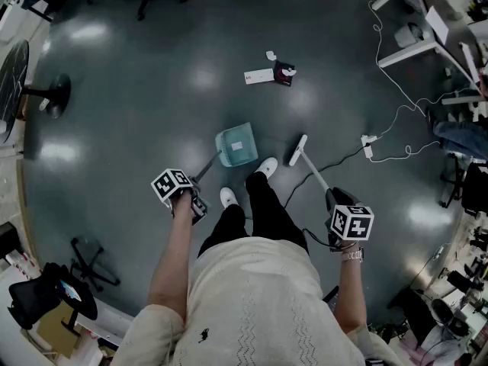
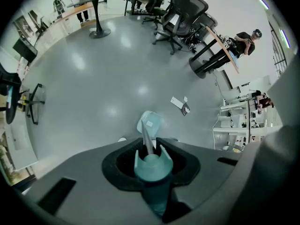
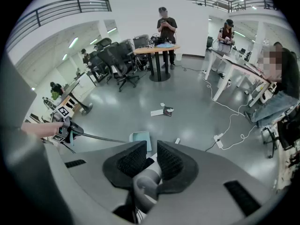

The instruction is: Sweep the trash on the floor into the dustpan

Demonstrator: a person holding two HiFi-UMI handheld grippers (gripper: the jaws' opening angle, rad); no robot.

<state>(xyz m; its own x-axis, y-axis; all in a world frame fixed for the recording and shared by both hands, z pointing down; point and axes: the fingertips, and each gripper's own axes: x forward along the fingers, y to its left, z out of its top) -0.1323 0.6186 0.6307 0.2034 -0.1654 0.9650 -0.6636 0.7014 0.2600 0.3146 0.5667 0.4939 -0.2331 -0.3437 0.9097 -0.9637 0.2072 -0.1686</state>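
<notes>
A teal dustpan (image 1: 237, 145) rests on the grey floor ahead of my feet, on a long thin handle. My left gripper (image 1: 192, 202) is shut on the teal grip of that handle (image 2: 151, 165). The dustpan (image 2: 149, 123) shows past the jaws in the left gripper view. My right gripper (image 1: 338, 216) is shut on the grey broom handle (image 3: 146, 182); the broom's white head (image 1: 297, 150) lies on the floor to the right of the dustpan. The trash (image 1: 271, 73) lies farther ahead: a white slip, a dark wrapper and a small white scrap. It also shows as trash (image 3: 163, 111) and trash (image 2: 181, 105).
A white power strip (image 1: 368, 145) with trailing cables lies on the floor to the right. Desk legs (image 1: 404, 44) stand at the far right, office chairs (image 2: 180, 18) at the back. A round stand base (image 1: 55, 96) is at left. People stand by a table (image 3: 157, 50).
</notes>
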